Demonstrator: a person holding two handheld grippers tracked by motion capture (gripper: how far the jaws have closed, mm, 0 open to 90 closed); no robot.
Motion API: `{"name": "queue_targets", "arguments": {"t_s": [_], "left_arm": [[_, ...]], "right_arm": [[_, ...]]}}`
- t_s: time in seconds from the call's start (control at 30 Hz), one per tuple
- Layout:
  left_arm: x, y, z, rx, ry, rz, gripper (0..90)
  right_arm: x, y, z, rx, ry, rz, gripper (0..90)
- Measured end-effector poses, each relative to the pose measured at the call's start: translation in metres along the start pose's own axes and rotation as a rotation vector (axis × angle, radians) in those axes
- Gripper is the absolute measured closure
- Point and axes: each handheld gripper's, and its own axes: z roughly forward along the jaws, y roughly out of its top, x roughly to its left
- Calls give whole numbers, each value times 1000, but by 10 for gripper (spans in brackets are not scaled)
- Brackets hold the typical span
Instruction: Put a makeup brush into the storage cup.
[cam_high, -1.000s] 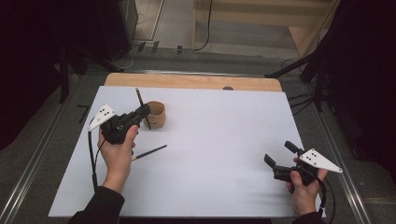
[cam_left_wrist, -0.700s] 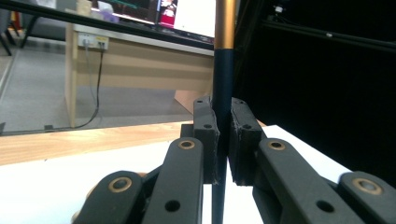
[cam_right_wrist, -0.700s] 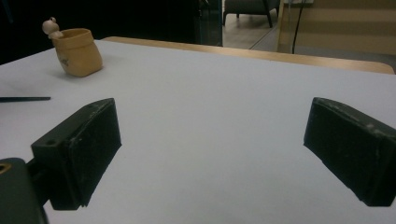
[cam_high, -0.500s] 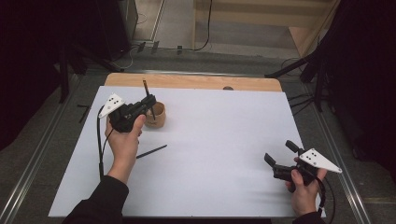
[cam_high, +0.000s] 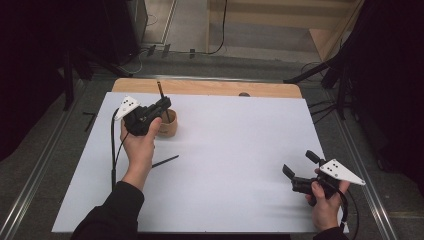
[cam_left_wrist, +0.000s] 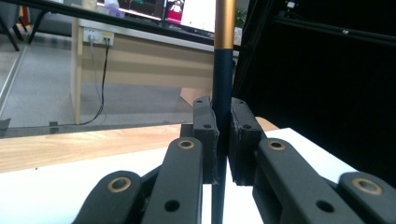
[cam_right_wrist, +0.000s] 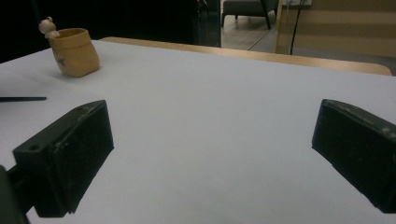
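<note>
At about ten o'clock on the white sheet-covered table (cam_high: 240, 165), the left gripper (cam_high: 162, 106) has its two black jaws pressed tight on a slim dark-blue pencil with a gold upper band (cam_left_wrist: 222, 70), which stands upright between the pads, its top poking up toward twelve o'clock in the high view. The pencil's lower end hangs over the mouth of a small tan, sack-shaped holder (cam_high: 169, 125), which sits just beside the gripper at its four o'clock; whether the tip touches the holder cannot be told. A second thin dark pencil (cam_high: 165, 161) lies flat on the sheet at six o'clock from the holder, well apart from it, next to the person's left forearm. The wide bare middle of the table separates this from the right gripper (cam_high: 300, 164) at four o'clock, whose jaws stand wide apart with nothing between them
</note>
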Motion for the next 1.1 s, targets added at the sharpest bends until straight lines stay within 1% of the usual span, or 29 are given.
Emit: {"name": "queue_targets", "arguments": {"t_s": [0.03,0.1,0.13,0.23,0.3,0.37,0.47,0.53,0.63,0.87,0.93,1.0,1.1], "left_arm": [[0,0,1,-3,1,13,837],[-1,-1,3,-14,24,50,837],[-1,-2,5,-23,27,59,837],[0,-4,9,-26,51,88,838],[0,-6,11,-25,59,85,838],[1,-7,13,-22,69,94,838],[2,-10,15,-17,82,96,838],[3,-12,16,-17,100,98,837],[4,-17,17,-19,127,85,838],[6,-30,20,7,152,95,837],[5,-33,21,10,151,89,838],[4,-36,21,25,156,108,837],[3,-40,22,38,162,121,837]], "right_arm": [[0,0,0,1,0,0,0],[0,0,0,2,0,-1,0],[0,0,0,3,-1,0,0],[-1,-1,1,3,-4,0,0],[-1,-1,1,6,-3,4,0],[-1,-1,1,7,-2,8,0],[-1,-2,1,9,-3,8,0],[-1,-2,1,9,-3,10,0],[-1,-2,1,10,-2,10,0],[-2,-4,1,16,-1,15,0],[-2,-4,1,14,-2,13,0],[-2,-3,1,15,-4,17,0],[-2,-4,1,16,-6,17,0]]}}
